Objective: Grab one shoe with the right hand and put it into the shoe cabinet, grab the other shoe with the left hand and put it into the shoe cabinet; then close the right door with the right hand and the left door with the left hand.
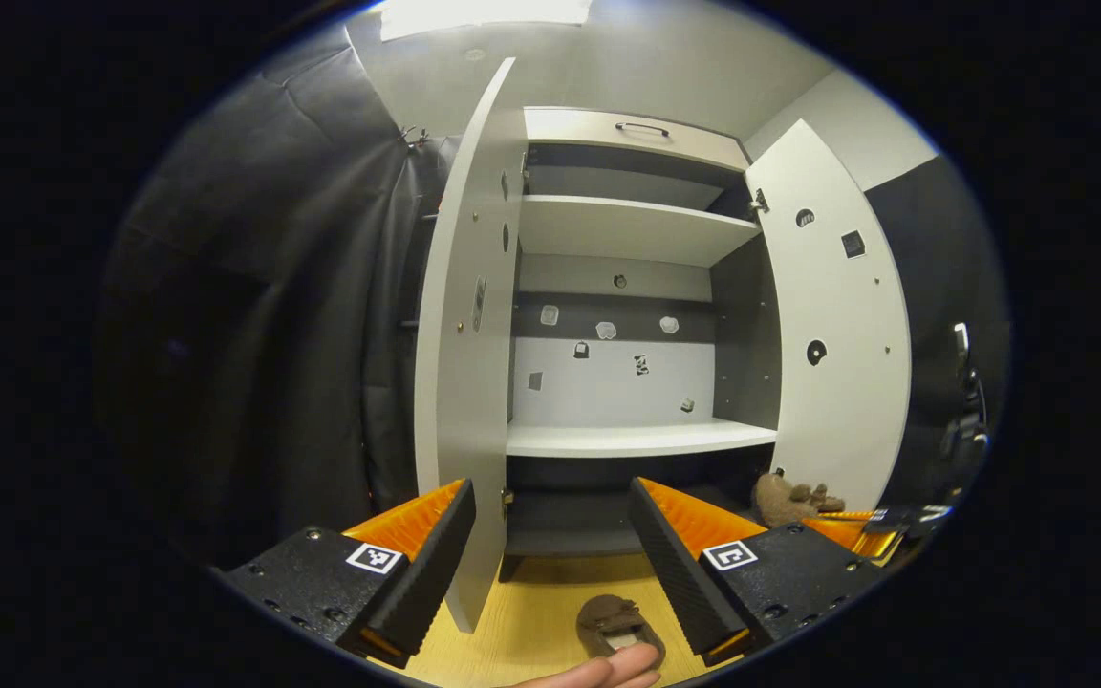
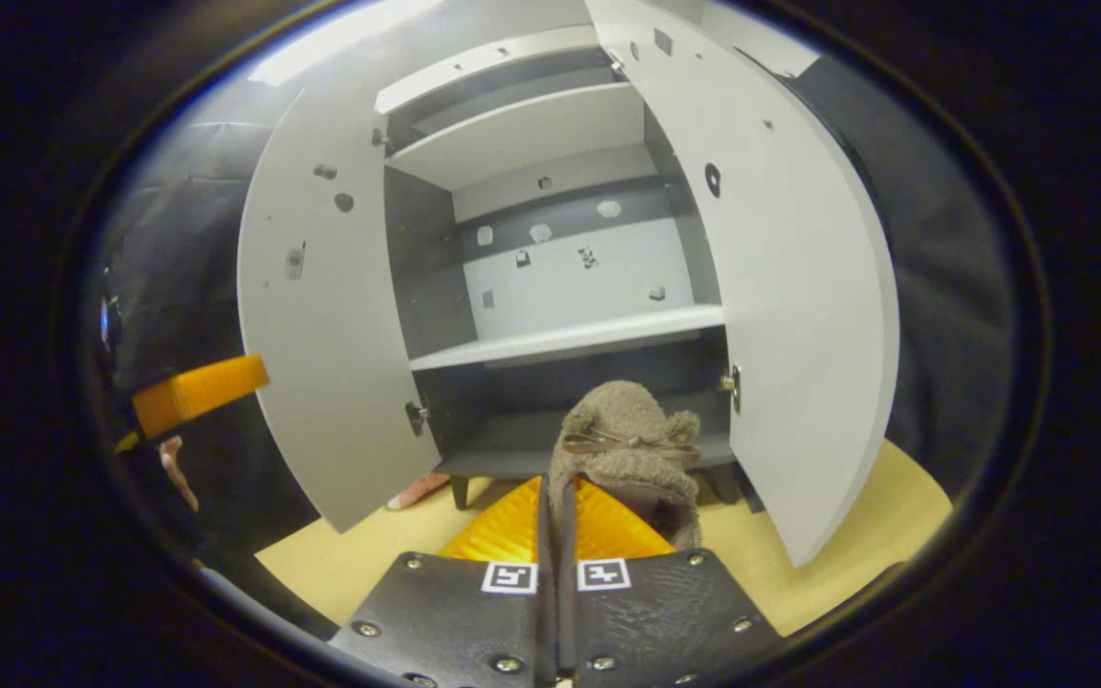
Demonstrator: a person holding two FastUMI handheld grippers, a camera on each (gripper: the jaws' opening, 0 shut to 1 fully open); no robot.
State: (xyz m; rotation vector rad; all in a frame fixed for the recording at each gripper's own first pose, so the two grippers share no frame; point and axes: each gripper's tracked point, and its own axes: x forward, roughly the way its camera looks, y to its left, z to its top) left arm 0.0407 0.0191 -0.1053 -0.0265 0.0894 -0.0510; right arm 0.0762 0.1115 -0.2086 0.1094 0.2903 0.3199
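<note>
Left gripper view, left to right. Dark curtain [image 1: 254, 315] hangs at the left. Left door [image 1: 464, 363] of the shoe cabinet [image 1: 622, 143] stands wide open, seen almost edge-on. Inside: an upper shelf [image 1: 627, 225], a middle shelf [image 1: 636, 438], and a dark bottom compartment beneath it. Right door [image 1: 837, 325] is also swung open. The left gripper [image 1: 550, 564] sits low in front of the cabinet, fingers spread wide, nothing between them. Below the gap, a brown fuzzy slipper [image 1: 619, 626] lies on the yellow floor [image 1: 531, 612], with a fingertip [image 1: 608, 669] of the person showing at the bottom edge, touching or just over it. Farther right, by the foot of the right door, the second slipper [image 1: 789, 497] is seen at the tip of the right gripper [image 1: 847, 526].

Right gripper view, left to right. The left gripper [image 2: 197, 387] shows at the far left edge, well apart. Left door [image 2: 331, 315] open, cabinet [image 2: 503, 67] interior with middle shelf [image 2: 570, 336] behind, right door [image 2: 799, 287] open. The right gripper [image 2: 555, 516] has its fingers nearly together, pinched on the edge of the second slipper [image 2: 627, 449], a fuzzy brown one with a small bow. The slipper is held upright in front of the bottom compartment, above the floor [image 2: 378, 554], between the two open doors, not yet inside.
</note>
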